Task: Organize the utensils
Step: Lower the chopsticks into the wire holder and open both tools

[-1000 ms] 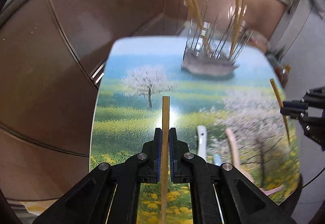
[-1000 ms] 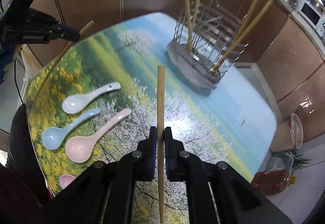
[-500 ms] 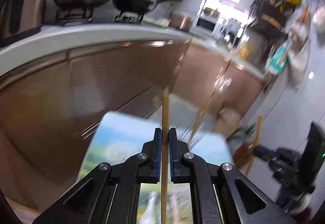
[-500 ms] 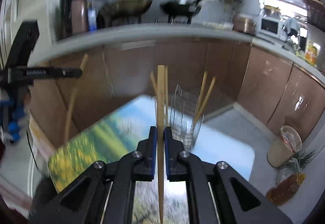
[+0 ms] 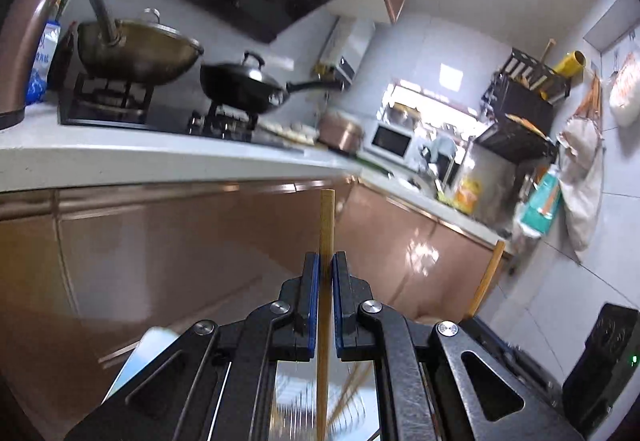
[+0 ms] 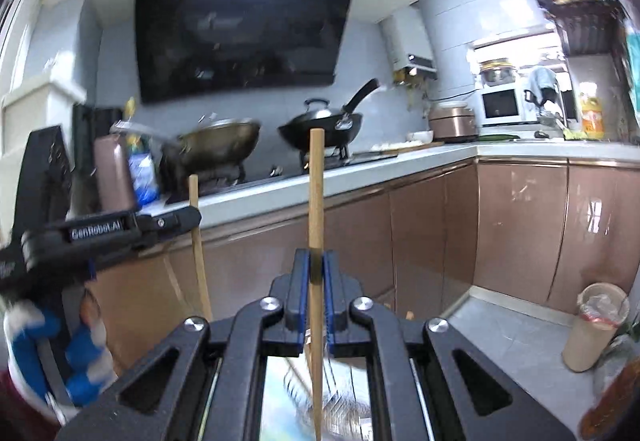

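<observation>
My left gripper (image 5: 325, 261) is shut on a wooden chopstick (image 5: 325, 217) that stands upright between the blue pads. My right gripper (image 6: 315, 259) is shut on another wooden chopstick (image 6: 315, 185), also upright. Both grippers are tilted up and face the kitchen counter. The wire utensil rack (image 6: 340, 401) shows only as a blurred sliver below the right gripper, and faintly below the left gripper (image 5: 348, 401). In the right wrist view the left gripper (image 6: 176, 219) is at left, holding its chopstick (image 6: 198, 249). The right gripper's chopstick (image 5: 486, 277) shows in the left wrist view.
A white counter (image 5: 160, 157) with brown cabinet fronts (image 6: 520, 225) runs ahead. On it stand a wok (image 5: 136, 49) and a black lidded pan (image 5: 244, 85). A lidded cup (image 6: 596, 325) stands on the floor at right. The spoons are out of view.
Both grippers have tilted upward with their chopsticks. The table, spoons and rack have dropped out of view below, and the counter and stove have come into view.
</observation>
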{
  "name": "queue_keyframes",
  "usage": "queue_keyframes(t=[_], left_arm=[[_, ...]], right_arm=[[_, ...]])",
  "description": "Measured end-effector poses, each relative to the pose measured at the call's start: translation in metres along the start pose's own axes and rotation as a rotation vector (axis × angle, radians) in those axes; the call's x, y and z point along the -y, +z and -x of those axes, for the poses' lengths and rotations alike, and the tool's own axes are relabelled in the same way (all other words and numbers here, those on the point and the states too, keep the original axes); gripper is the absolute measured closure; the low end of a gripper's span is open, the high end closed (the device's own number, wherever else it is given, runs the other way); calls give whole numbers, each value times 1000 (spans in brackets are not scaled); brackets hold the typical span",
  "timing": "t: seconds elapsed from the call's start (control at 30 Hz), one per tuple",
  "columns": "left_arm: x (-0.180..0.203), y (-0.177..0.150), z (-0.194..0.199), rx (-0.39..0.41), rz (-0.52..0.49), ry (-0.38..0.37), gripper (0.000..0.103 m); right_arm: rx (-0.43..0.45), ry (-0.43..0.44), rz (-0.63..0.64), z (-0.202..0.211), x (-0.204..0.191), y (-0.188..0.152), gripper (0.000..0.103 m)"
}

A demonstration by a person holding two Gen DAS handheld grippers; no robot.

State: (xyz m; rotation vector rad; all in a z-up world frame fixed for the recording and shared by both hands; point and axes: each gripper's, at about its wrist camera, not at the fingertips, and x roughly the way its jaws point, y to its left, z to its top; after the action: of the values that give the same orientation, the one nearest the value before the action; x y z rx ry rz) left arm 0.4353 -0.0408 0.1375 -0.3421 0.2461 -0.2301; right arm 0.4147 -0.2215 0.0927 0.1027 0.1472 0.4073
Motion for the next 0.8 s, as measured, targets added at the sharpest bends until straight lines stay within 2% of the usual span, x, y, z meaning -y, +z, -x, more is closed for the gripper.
queue_keyframes(t=[0.1, 0.23, 0.33, 0.5, 0.8], left_arm=[[10, -12, -19, 89, -70, 67, 96], [1, -33, -49, 137, -51, 104, 96], [-9, -53, -70, 137, -20, 111, 96], [-21, -86, -94, 121, -1, 168, 96], [-22, -131, -110, 75, -27, 220, 96]], right_arm=[[20, -25, -11, -23, 9, -13, 97], [32, -54, -12, -46, 17, -35, 97], [29, -80, -10, -58, 22, -53, 97], [10, -113, -10, -66, 32, -81, 97], [-42, -131, 53, -74, 27, -112, 97]])
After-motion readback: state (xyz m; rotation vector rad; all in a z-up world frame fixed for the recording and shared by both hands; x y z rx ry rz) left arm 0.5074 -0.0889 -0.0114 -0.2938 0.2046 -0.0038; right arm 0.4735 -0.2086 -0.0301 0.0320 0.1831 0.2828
